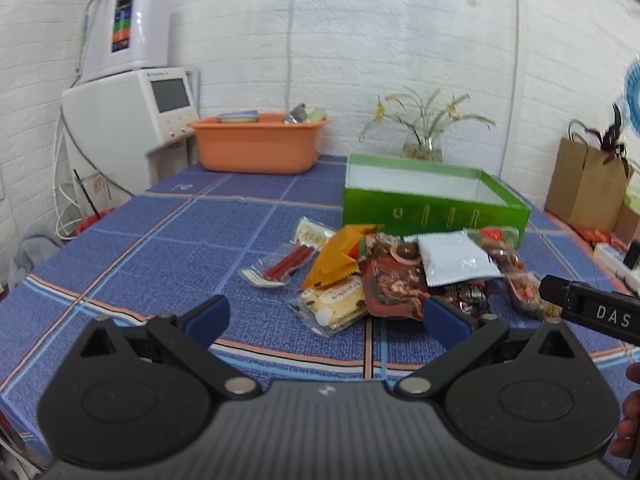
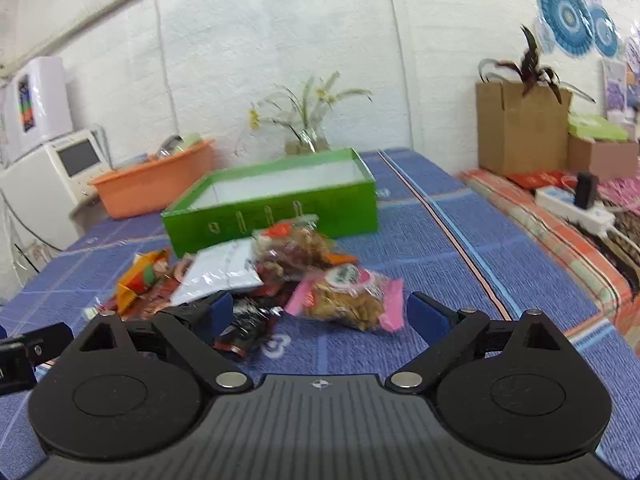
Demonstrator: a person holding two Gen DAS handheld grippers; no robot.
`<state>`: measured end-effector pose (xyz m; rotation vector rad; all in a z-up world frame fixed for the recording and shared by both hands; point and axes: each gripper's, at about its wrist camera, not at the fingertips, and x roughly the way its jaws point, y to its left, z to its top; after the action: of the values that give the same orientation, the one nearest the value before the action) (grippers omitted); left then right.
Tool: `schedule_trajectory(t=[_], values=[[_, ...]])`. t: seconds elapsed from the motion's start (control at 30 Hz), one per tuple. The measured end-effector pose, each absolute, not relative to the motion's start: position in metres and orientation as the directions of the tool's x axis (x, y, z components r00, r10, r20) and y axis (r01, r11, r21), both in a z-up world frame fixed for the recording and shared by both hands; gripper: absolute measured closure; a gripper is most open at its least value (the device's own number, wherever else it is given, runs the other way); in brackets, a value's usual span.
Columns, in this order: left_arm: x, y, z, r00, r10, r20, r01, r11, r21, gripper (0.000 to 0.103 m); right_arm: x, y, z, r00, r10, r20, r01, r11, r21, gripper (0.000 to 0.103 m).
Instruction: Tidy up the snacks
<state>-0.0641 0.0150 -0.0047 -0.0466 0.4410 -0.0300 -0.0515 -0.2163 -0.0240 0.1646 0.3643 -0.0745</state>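
1. Green box (image 1: 436,210) sits open and empty on the blue tablecloth (image 1: 160,240); the snack pile (image 1: 400,272) lies just in front of it.
2. Left gripper (image 1: 326,314): jaws spread wide, holding nothing, short of the pile.
3. Right gripper (image 2: 320,312): jaws wide, empty, framing the pink-ended packet (image 2: 348,300) at the pile's near edge.
4. Judgement: take that loose packet first; pinch its sealed end, lift clear, drop in the box.

Woven, rough blue cloth (image 1: 160,240) is seen covering the surface. Glossy plastic wrappers (image 1: 452,264) are shown mid-frame; the green box (image 1: 436,210) appears glossy cardboard, the orange basin (image 1: 256,144) smooth matt plastic.
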Motion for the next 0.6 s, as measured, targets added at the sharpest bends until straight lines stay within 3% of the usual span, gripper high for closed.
schedule_trajectory(t=[0.1,0.17,0.33,0.6], values=[[-0.070,0.015,-0.001,0.914,-0.063,-0.401,0.037,0.997,-0.072,0.000,-0.064,-0.213,-0.022,0.974,-0.026,-0.227,0.066,0.983,0.170,0.000],[-0.068,0.010,-0.003,0.902,-0.070,-0.427,0.055,0.997,-0.047,0.000,-0.066,-0.213,-0.022,0.979,0.017,-0.202,0.024,0.980,0.199,0.000],[-0.062,-0.001,-0.009,0.870,-0.099,-0.483,0.111,0.994,-0.003,0.000,-0.058,-0.213,-0.022,0.946,0.151,-0.288,-0.077,0.964,0.253,0.000],[-0.040,0.004,-0.010,0.864,-0.068,-0.499,0.094,0.995,0.026,0.000,-0.054,-0.210,-0.028,0.926,-0.034,-0.376,0.094,0.985,0.143,0.000]])
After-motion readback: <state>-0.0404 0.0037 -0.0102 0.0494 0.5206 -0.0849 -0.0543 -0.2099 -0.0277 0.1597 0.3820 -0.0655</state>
